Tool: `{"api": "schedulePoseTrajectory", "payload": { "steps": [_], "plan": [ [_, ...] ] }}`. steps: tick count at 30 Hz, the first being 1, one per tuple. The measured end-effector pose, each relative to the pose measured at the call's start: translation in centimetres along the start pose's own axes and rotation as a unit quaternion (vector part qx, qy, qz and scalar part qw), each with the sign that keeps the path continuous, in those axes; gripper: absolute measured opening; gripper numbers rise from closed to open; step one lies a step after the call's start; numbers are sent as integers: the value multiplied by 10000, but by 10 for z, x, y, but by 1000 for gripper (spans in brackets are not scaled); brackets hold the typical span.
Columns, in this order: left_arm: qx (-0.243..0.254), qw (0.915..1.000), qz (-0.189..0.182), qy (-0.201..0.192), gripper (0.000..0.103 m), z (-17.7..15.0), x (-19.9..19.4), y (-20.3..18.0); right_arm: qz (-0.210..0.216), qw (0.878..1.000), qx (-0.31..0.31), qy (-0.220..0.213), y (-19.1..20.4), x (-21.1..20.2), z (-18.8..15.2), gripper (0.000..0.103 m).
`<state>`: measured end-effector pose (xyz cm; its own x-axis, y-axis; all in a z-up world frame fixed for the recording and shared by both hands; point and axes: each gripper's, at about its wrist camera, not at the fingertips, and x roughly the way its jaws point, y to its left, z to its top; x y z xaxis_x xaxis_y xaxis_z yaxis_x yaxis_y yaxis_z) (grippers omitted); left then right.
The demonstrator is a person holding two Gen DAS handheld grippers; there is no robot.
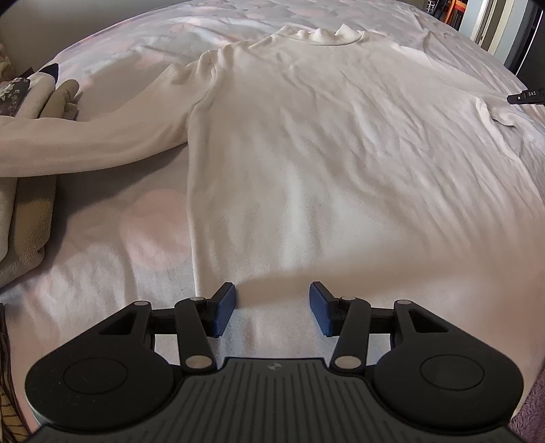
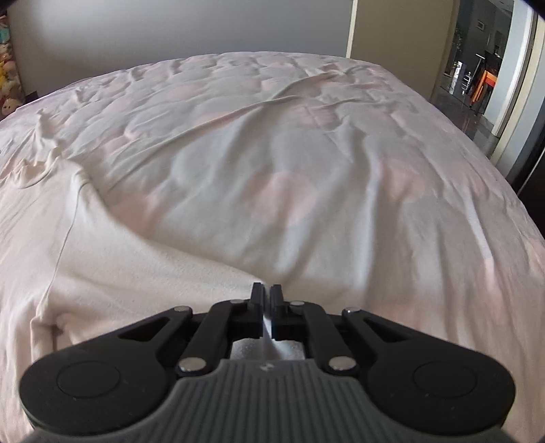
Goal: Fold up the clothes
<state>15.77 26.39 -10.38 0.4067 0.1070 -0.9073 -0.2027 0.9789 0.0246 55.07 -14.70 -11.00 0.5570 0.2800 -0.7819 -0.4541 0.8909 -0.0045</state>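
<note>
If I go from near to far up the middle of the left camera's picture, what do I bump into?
Left gripper with its blue pads, open → bottom hem of the white sweater → the sweater's wrinkly chest → its collar → bare bedsheet.

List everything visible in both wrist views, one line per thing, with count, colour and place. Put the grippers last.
Long-sleeved knit sweater: one, cream white, spread flat on the bed, neckline at the far end.
Quilted bedspread: one, pale pink and white, covering the bed under the sweater.
Stack of folded beige clothes: one, at the bed's left edge, with the sweater's sleeve lying over it.
Row of plush toys: several, pastel, at the far left by the wall.
Left gripper: one, black with blue pads, open over the sweater's hem.
Right gripper: one, black, shut on the sweater's sleeve edge.
</note>
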Motion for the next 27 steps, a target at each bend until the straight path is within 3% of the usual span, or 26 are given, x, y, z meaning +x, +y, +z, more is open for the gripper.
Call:
{"api": "schedulePoseTrajectory", "payload": {
  "steps": [3,5,7,15,23,27],
  "plan": [
    [-48,10000,2,-15,46,4,1,2,-50,9997,-102,205,4,12,4,5],
    [-78,10000,-6,-45,46,5,1,2,-91,9993,-284,213,10,9,8,12],
    [-90,9999,-5,-64,46,5,2,3,-110,9996,-266,46,12,1,17,30],
    [-89,9996,158,-226,46,11,1,12,878,9956,-277,-197,69,16,66,29],
    [-253,9992,219,-230,46,9,6,29,1028,9936,-458,-105,122,64,91,30],
    [-318,9992,107,-237,47,7,8,34,1523,9870,-491,-126,134,63,89,30]
  ]
}}
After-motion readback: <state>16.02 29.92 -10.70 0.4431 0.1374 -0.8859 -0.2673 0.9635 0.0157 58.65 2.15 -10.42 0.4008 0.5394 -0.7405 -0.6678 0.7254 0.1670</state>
